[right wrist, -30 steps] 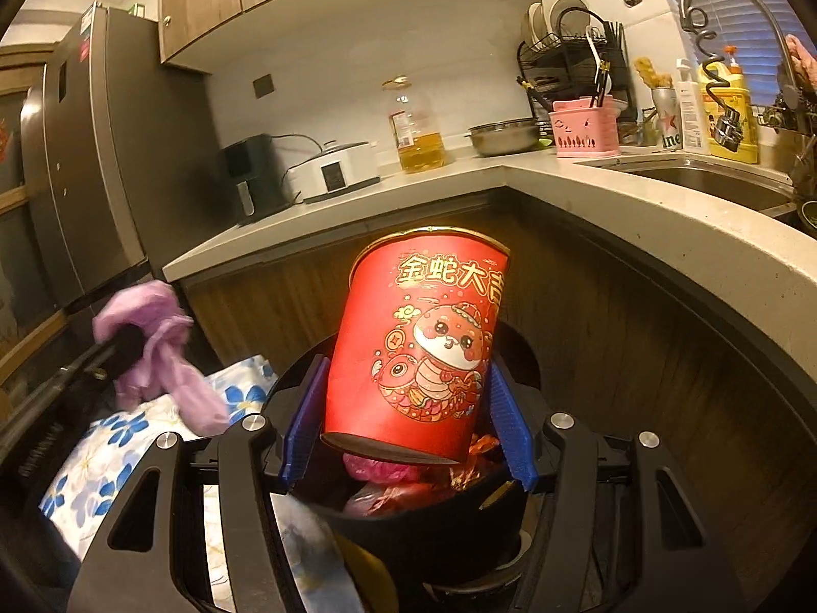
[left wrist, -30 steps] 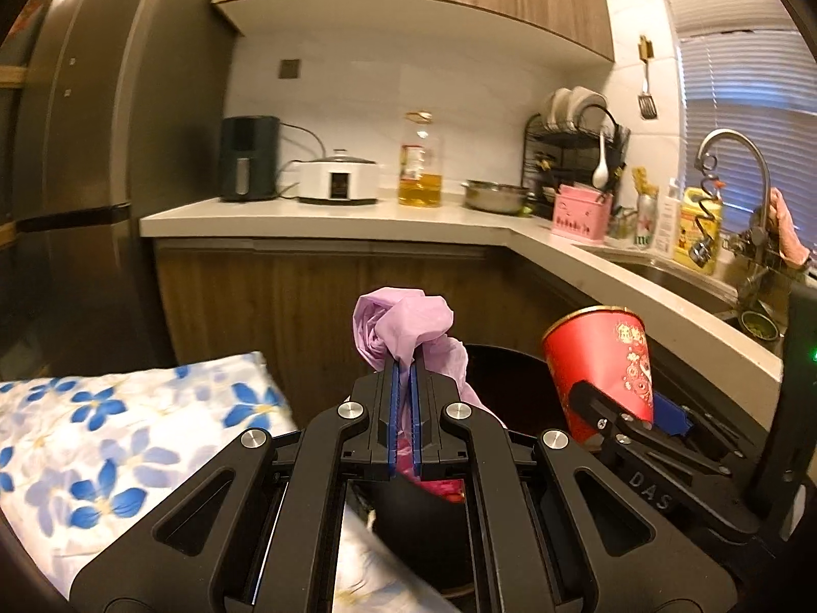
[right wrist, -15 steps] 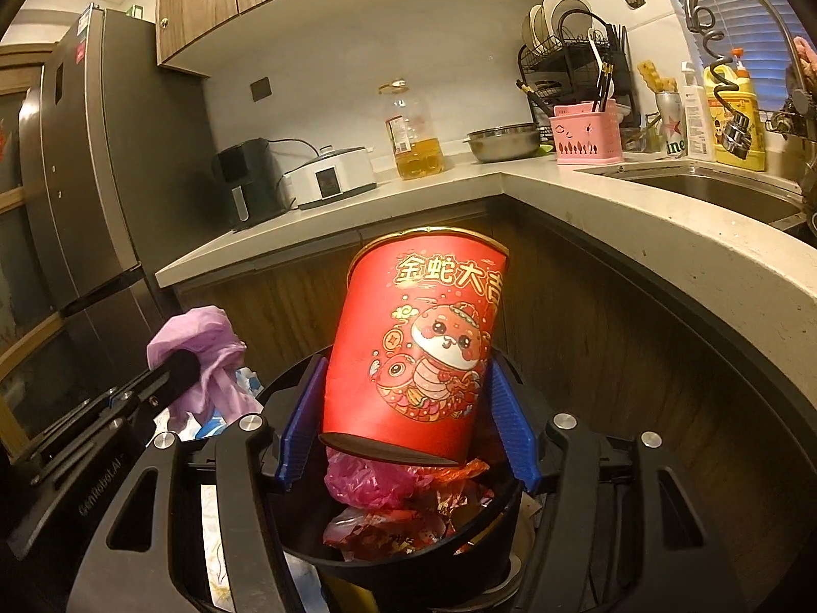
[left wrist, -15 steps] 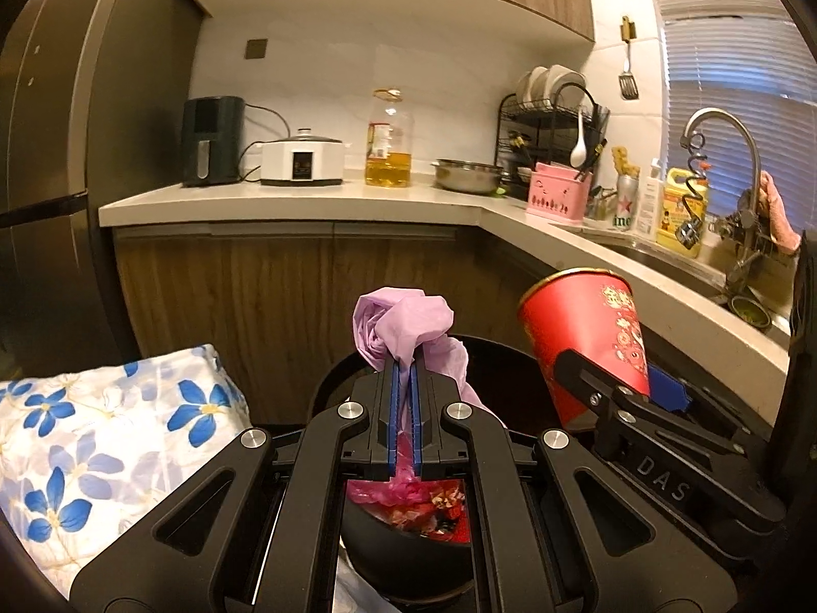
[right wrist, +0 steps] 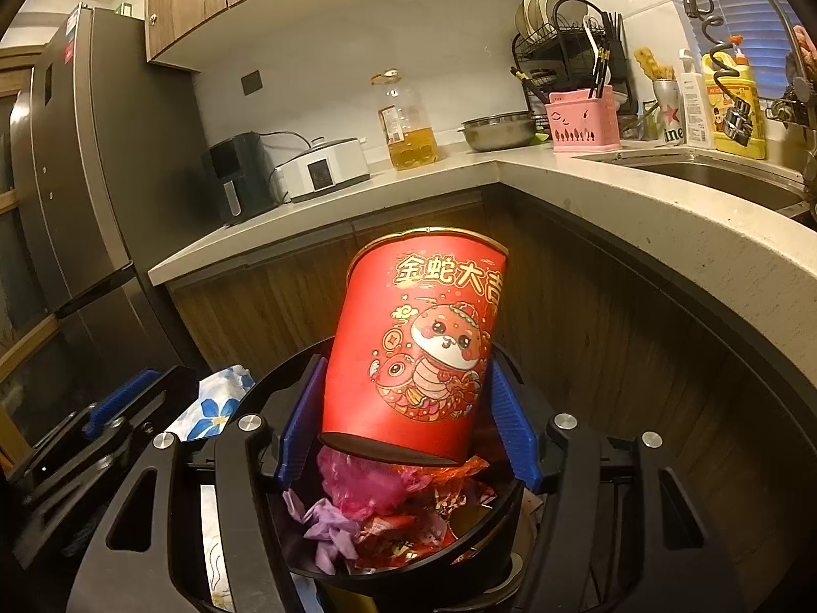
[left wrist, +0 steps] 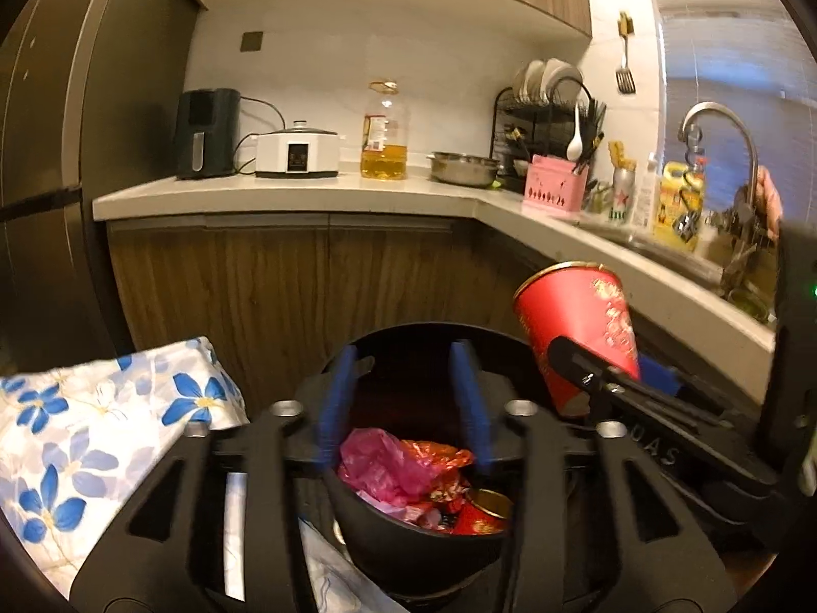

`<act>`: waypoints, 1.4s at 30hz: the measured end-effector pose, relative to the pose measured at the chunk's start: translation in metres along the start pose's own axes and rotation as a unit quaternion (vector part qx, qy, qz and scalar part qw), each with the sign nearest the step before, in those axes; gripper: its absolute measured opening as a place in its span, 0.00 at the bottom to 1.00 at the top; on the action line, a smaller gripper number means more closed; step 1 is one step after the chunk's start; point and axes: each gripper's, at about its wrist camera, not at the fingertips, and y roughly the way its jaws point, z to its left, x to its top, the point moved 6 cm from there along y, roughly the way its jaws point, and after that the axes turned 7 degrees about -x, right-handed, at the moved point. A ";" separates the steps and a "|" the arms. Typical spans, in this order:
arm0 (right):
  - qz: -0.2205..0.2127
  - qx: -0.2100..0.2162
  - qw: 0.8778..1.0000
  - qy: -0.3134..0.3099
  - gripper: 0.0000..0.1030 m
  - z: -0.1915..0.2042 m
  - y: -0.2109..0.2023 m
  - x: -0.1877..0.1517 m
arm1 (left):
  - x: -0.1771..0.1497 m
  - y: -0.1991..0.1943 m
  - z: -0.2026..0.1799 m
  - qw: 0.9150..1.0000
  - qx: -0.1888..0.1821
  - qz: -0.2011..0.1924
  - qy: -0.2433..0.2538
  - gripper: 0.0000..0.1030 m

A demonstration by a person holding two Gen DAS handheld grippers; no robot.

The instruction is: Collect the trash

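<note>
1. Black trash bin [right wrist: 408, 569] sits low on the floor, tight in the inside corner of the wooden cabinets [left wrist: 286, 281]. Counter edge [right wrist: 664, 235] overhangs it on the right.
2. Flowered cloth [left wrist: 102, 429] just beside the bin's left side; fridge [right wrist: 76, 194] further left. Open room only straight above the bin mouth.
3. Bin is nearly full: pink plastic bag [left wrist: 388, 465], red wrappers [right wrist: 434, 526], lilac crumpled bag [right wrist: 327, 521] lying at the near-left inside.
4. Left claw [left wrist: 403, 403]: jaws opening, blue pads apart, nothing btwn them; it hangs over the bin's near rim.
5. Right claw [right wrist: 406, 419]: clamped on a red paper cup [right wrist: 418, 342], pads pressing both sides near the cup's base. Cup is tilted, gold rim up, base just above the trash pile, over the bin mouth.
6. Left claw is close on the cup's left, apart from it.
</note>
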 end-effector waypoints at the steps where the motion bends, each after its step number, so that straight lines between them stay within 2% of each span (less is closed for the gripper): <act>1: 0.002 0.001 1.000 -0.002 0.60 0.001 0.001 -0.001 | 0.000 -0.005 0.004 1.000 0.000 -0.004 -0.008 0.47; 4: 0.010 0.007 1.000 -0.007 0.62 0.006 0.005 -0.005 | 0.002 -0.020 0.017 0.999 0.016 -0.016 -0.026 0.64; 6: 0.014 0.011 1.000 -0.010 0.76 0.009 0.007 -0.006 | 0.003 -0.032 0.024 0.998 0.028 -0.026 -0.041 0.71; 8: 0.010 0.011 1.000 -0.010 0.79 0.010 0.005 -0.007 | 0.001 -0.044 0.031 0.997 0.044 -0.029 -0.047 0.81; 10: 0.010 0.007 1.000 -0.015 0.79 0.013 0.001 -0.008 | -0.001 -0.054 0.035 0.996 0.067 -0.026 -0.044 0.86; 13: 0.008 0.000 1.000 -0.019 0.85 0.013 -0.011 -0.007 | -0.009 -0.072 0.039 0.994 0.098 -0.016 -0.035 0.93; 18: -0.009 -0.028 0.998 -0.052 0.93 0.023 -0.050 -0.016 | -0.025 -0.105 0.043 0.991 0.133 0.004 -0.031 0.94; 25: -0.007 -0.029 0.997 -0.074 0.95 0.037 -0.106 -0.037 | -0.038 -0.167 0.048 0.986 0.164 0.000 -0.033 0.94; 36: -0.012 -0.030 0.995 -0.095 0.95 0.058 -0.192 -0.061 | -0.056 -0.256 0.041 0.983 0.183 -0.011 -0.033 0.94; 42: -0.022 -0.036 0.994 -0.099 0.95 0.065 -0.232 -0.076 | -0.069 -0.294 0.034 0.983 0.179 -0.017 -0.038 0.94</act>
